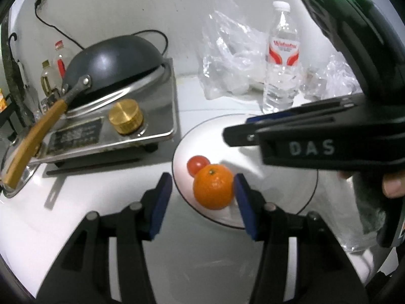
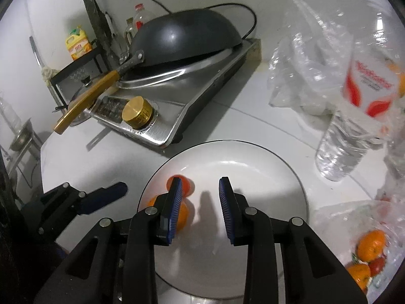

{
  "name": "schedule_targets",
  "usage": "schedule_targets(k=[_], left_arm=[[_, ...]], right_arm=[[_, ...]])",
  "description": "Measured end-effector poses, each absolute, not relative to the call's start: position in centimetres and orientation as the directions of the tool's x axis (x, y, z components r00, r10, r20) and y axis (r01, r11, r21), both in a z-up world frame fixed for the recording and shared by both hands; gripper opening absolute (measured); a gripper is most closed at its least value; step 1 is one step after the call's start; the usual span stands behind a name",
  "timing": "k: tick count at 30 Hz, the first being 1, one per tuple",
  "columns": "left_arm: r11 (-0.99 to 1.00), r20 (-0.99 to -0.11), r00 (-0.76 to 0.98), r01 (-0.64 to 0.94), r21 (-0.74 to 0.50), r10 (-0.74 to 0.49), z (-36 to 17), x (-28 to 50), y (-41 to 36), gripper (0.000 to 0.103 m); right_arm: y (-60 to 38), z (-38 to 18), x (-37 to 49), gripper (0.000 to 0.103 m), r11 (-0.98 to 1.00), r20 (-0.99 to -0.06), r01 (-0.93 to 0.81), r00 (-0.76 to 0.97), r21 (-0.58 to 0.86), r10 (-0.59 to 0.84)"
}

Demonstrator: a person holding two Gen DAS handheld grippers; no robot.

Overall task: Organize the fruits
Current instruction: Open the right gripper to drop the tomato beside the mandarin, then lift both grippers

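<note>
Fruit bag (image 2: 364, 248) shows only from the right wrist, beside the plate (image 2: 253, 157).

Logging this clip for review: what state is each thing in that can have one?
left gripper: open, nothing gripped
right gripper: open, empty, over the plate
orange: on the plate, loose
tomato: on the plate, behind the orange
plate: holds two fruits
water bottle: upright, capped
wok: upside down on the stove
</note>
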State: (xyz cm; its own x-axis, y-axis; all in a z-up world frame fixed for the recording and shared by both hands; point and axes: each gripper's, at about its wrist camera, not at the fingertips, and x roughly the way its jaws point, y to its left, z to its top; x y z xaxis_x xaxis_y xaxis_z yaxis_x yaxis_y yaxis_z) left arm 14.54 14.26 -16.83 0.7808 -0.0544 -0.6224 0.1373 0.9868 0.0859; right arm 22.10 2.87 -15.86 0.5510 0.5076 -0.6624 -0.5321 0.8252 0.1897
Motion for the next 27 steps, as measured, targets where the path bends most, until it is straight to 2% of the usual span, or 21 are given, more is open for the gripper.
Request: schedule_targets(k=[23, 24, 25, 27], left_arm=[[0.995, -0.588, 0.806, 0.099, 0.011, -0.073, -13.7, 9.7, 11.7, 0.053], [0.995, -0.586, 0.806, 0.103, 0.008, -0.079, -13.6, 9.6, 11.4, 0.057], [0.994, -0.583, 0.808, 0.108, 0.005, -0.085, -13.4, 9.4, 11.1, 0.068], [0.993, -0.577, 0.811, 0.117, -0.003, -0.097, -13.2, 9.1, 10.6, 0.073]], right_arm=[[-5.2, -14.7, 15.0, 0.032, 0.872, -0.620, -0.466, 0.644, 0.148, 0.449], [-5.6, -14.7, 14.7, 0.032, 0.874, -0.619, -0.461, 0.646, 0.149, 0.447], [-5.9, -14.8, 14.5, 0.032, 0.876, -0.618, -0.458, 0.648, 0.149, 0.444], [-6.7, -14.9, 14.1, 0.032, 0.881, -0.617, -0.450, 0.656, 0.143, 0.435]])
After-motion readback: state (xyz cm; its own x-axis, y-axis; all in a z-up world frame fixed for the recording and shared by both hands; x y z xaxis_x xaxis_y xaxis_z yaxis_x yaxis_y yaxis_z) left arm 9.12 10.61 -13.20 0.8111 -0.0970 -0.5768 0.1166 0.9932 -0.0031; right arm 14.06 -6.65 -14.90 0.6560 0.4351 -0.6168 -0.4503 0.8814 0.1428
